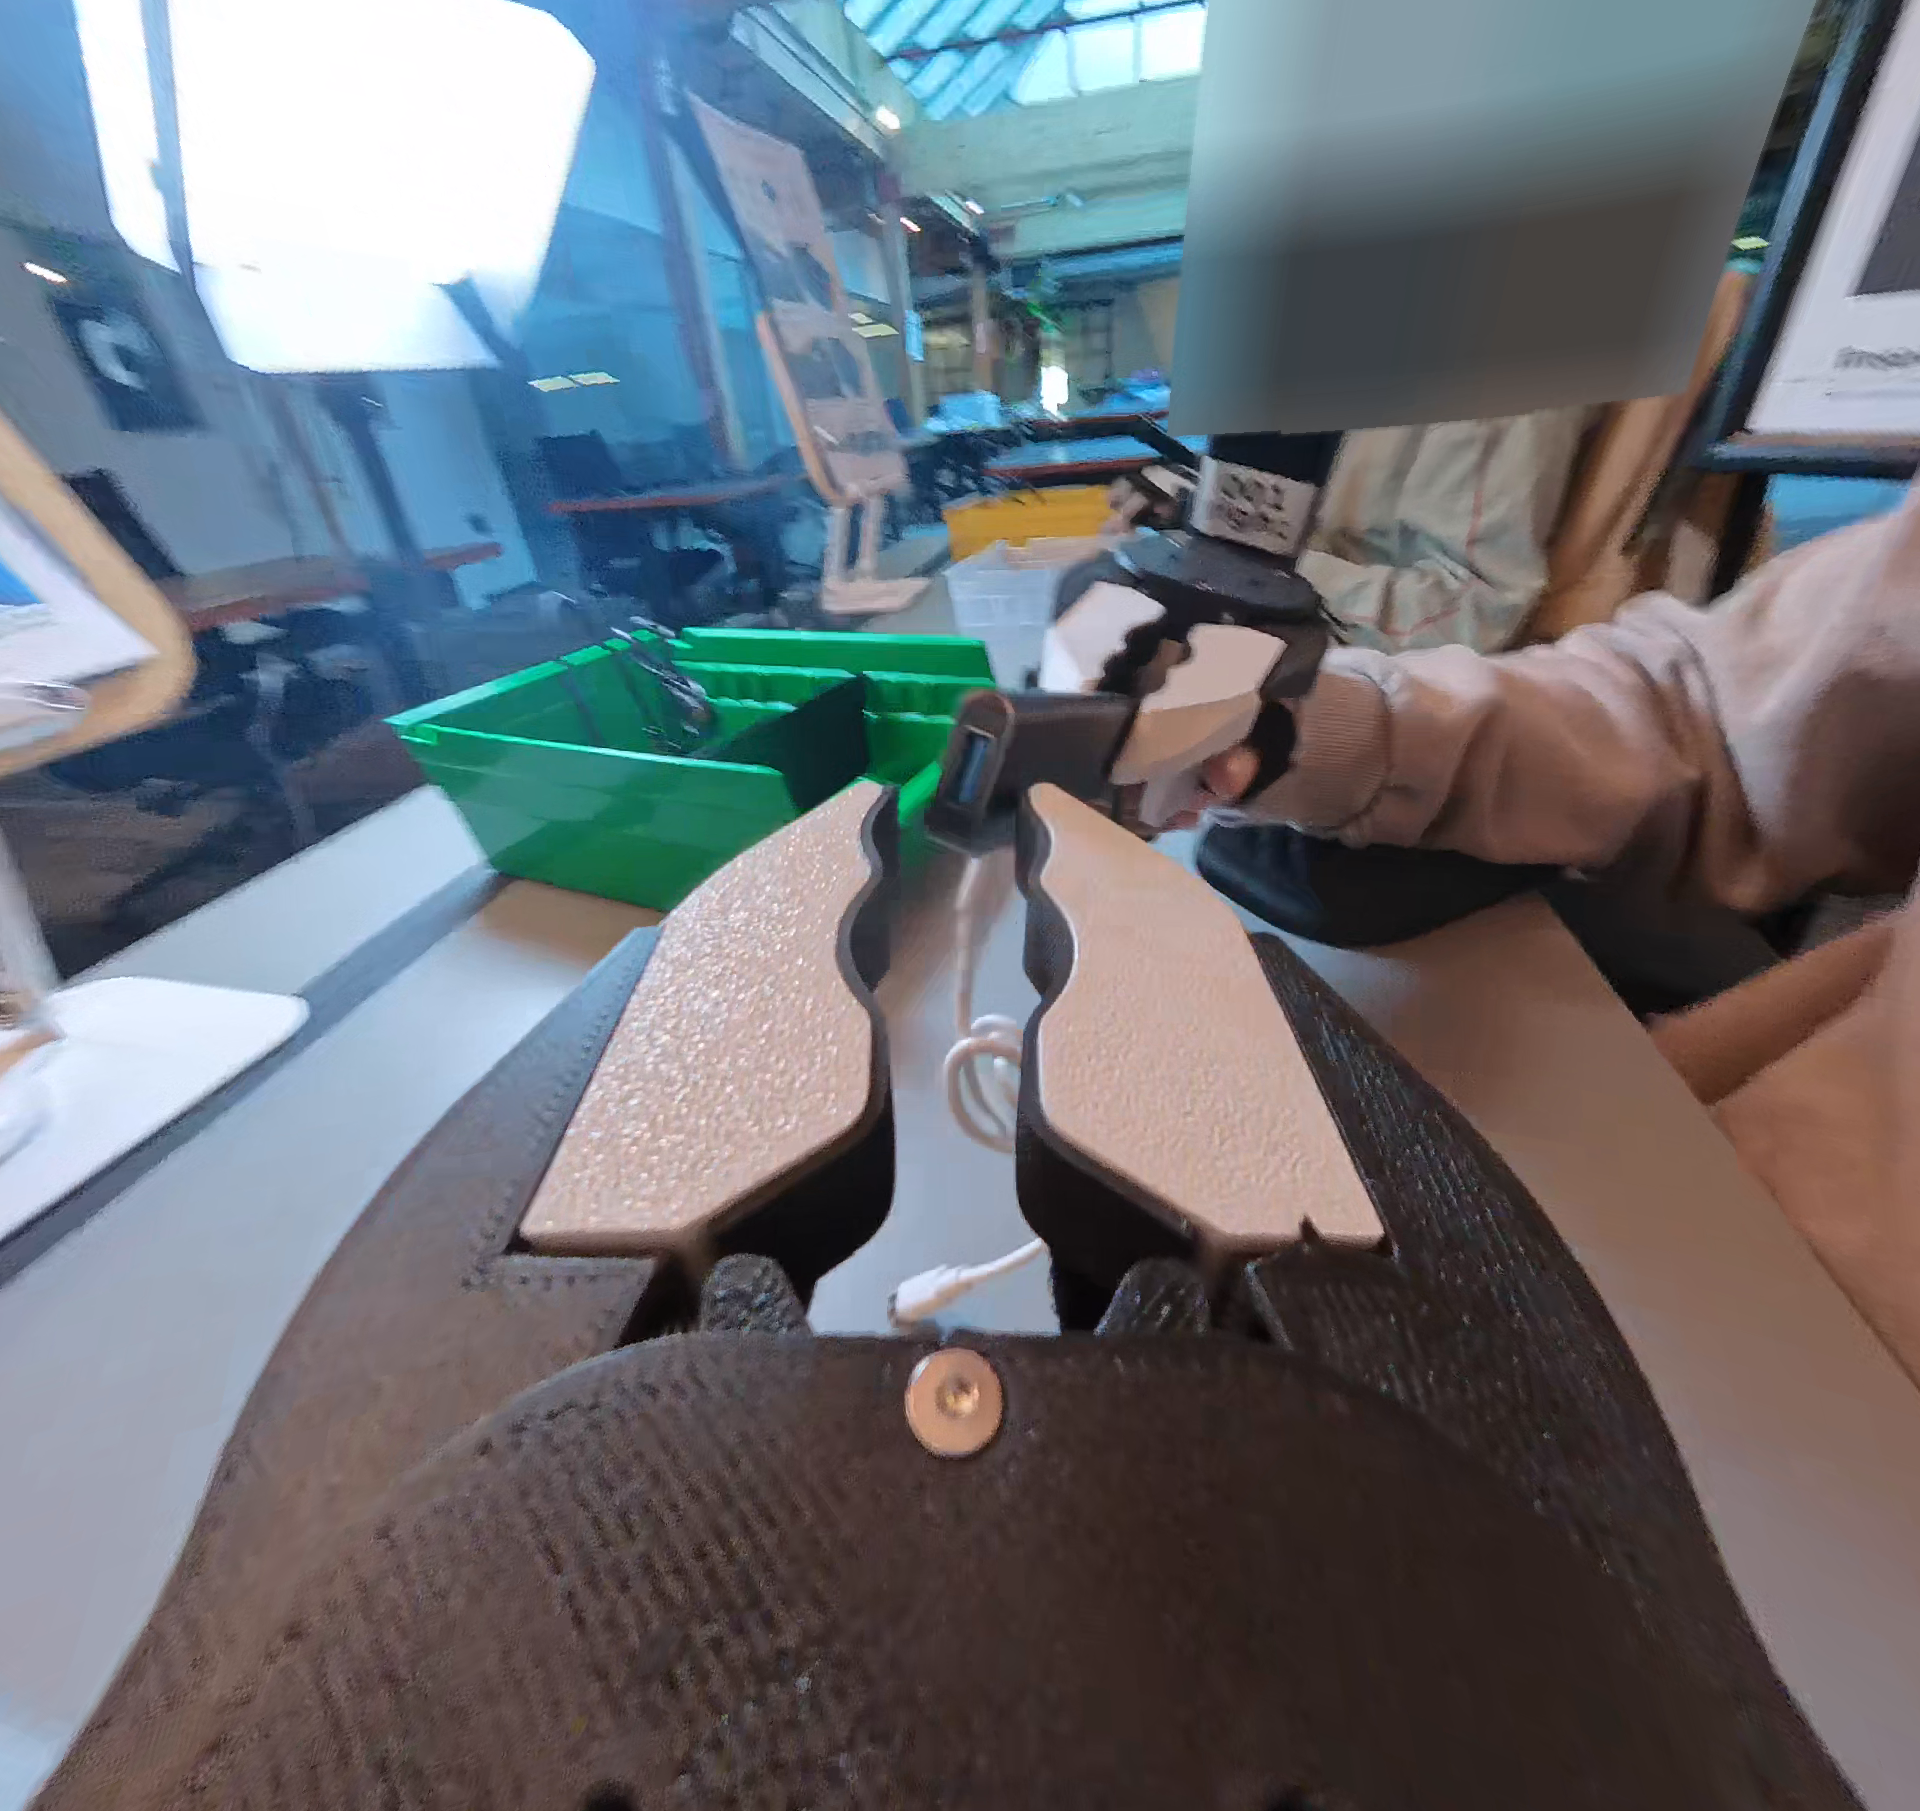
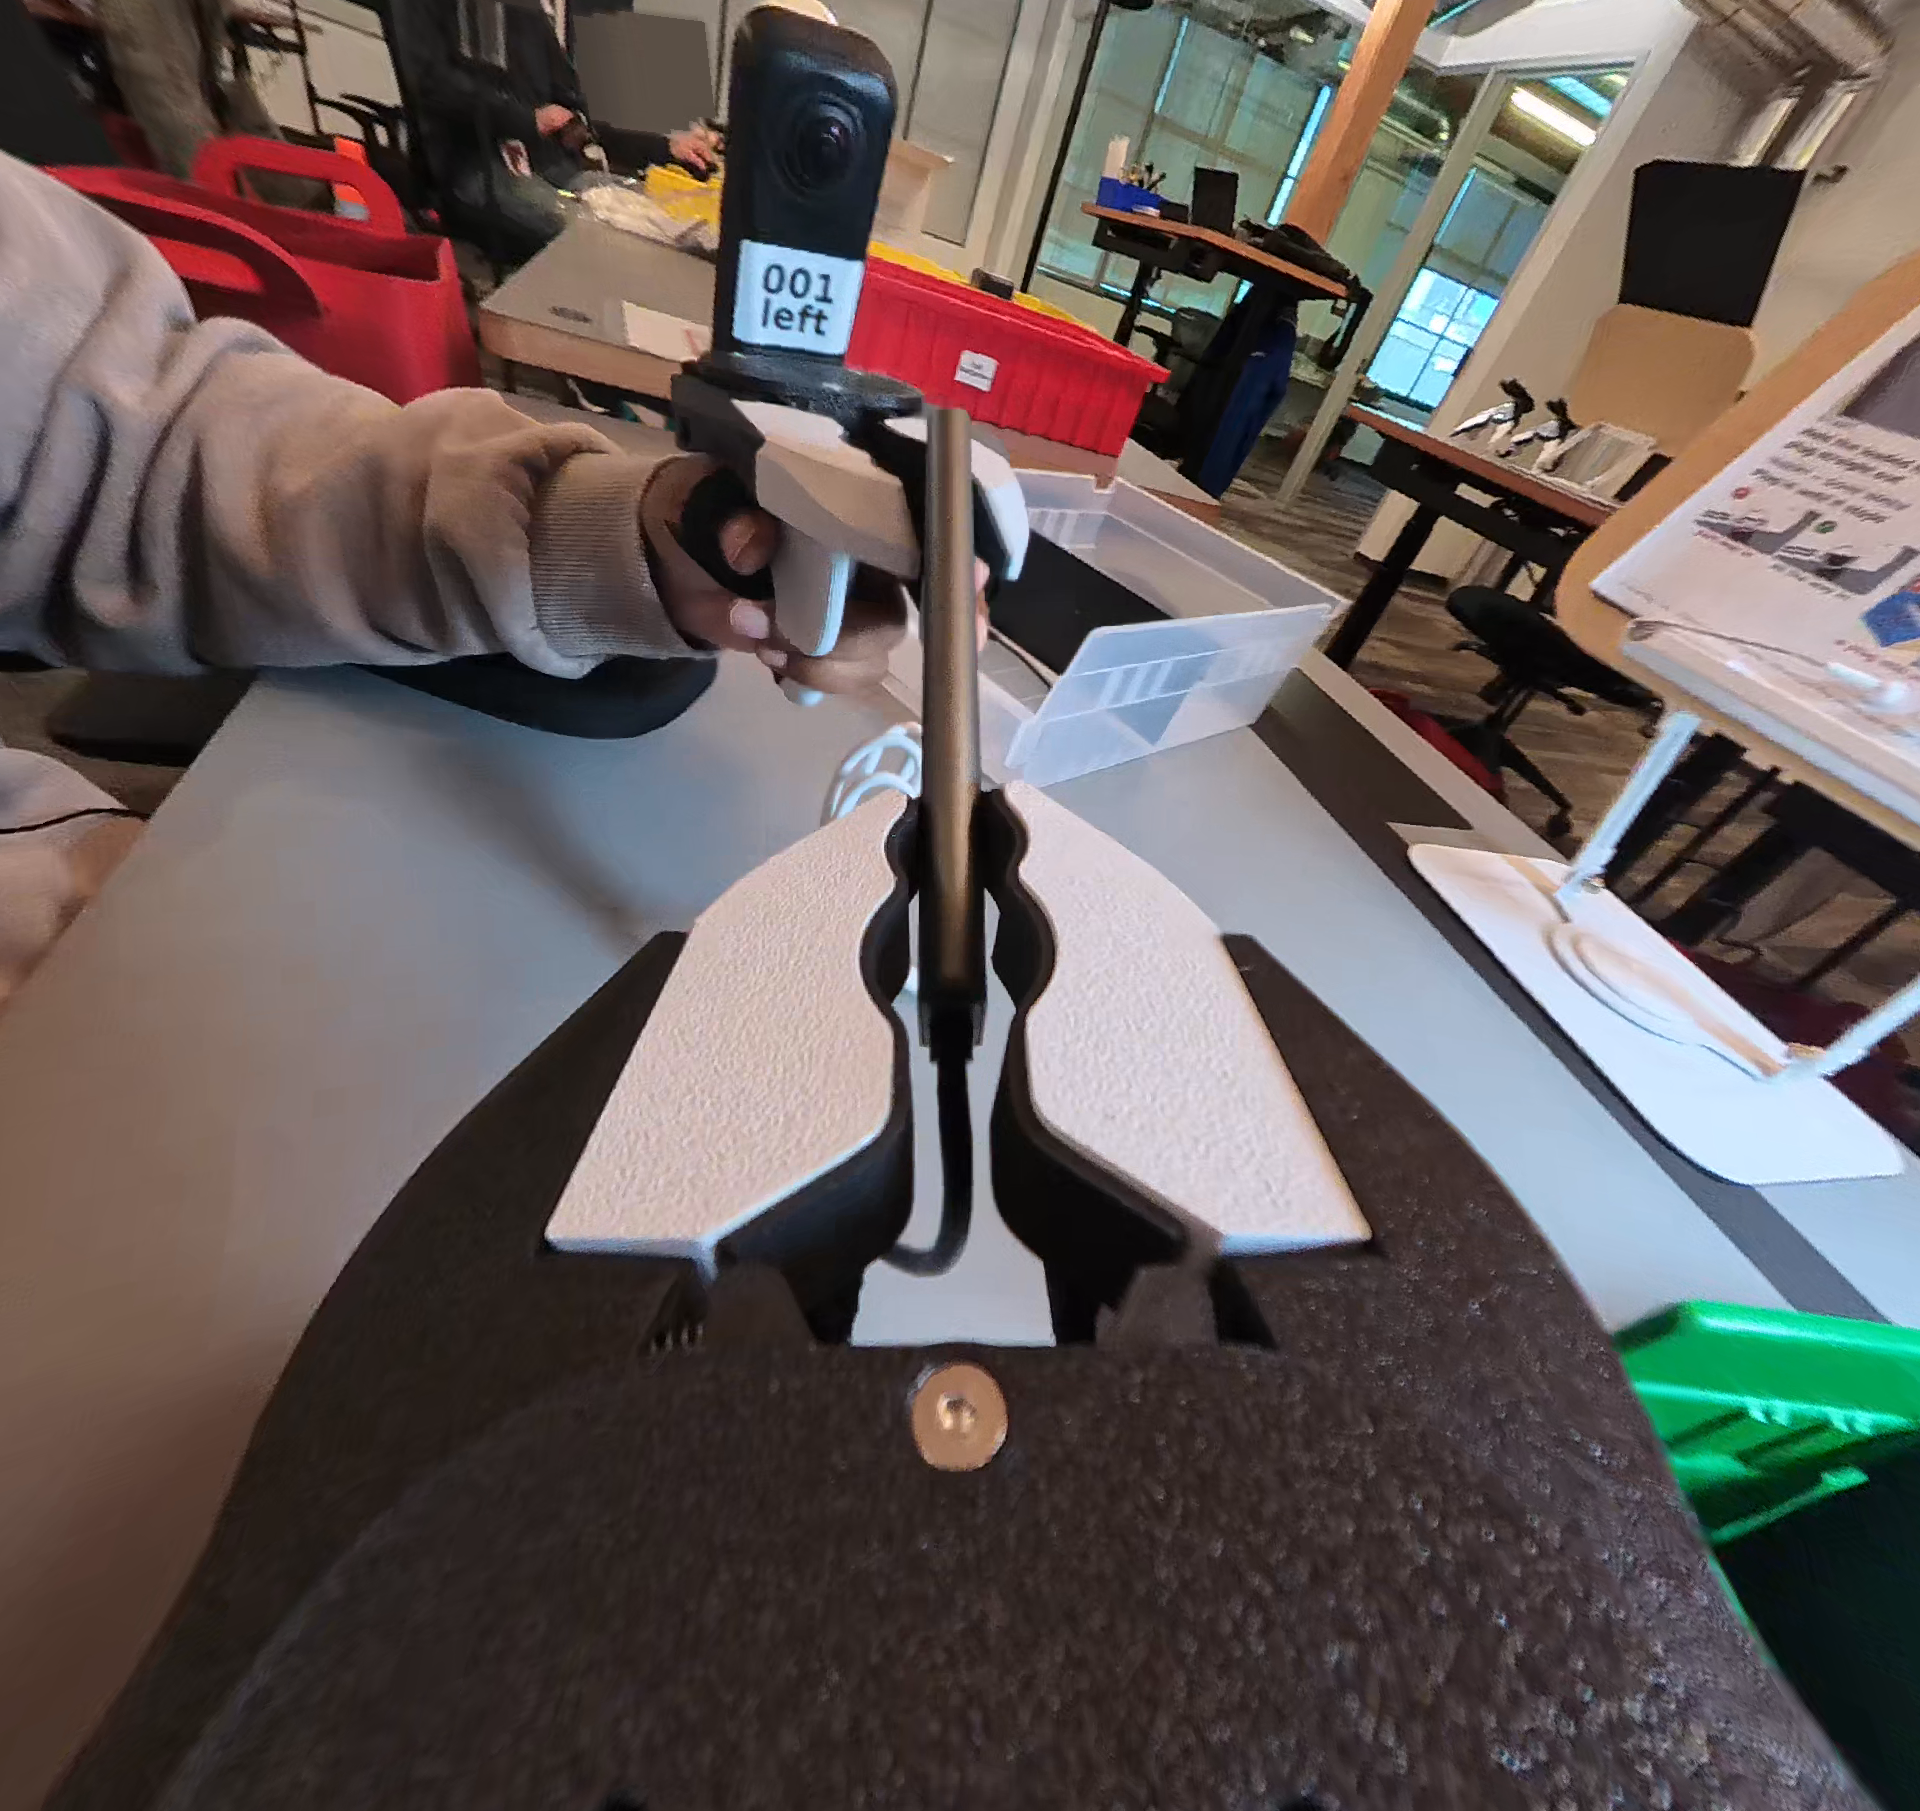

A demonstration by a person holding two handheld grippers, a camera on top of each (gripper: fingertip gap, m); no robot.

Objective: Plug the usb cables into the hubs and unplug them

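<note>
Two wrist views, one table. The slim dark-grey metal USB hub (image 2: pixel 950 712) is clamped edgewise between the fingers of the right gripper (image 2: pixel 951 826) — its short black lead (image 2: pixel 940 1179) is seen curling back toward the gripper body. In the left view the hub's end port (image 1: pixel 971 759) is presented just ahead of the left gripper (image 1: pixel 956 805), whose fingers are parted w/ nothing held. The coiled white USB cable (image 1: pixel 982 1065) is laid on the grey tabletop (image 1: pixel 312 1242) between those fingers, connector (image 1: pixel 920 1304) nearest the camera. A green plastic bin (image 1: pixel 623 805) is set beyond, left — a clear plastic tray (image 2: pixel 1143 712) opp.
</note>
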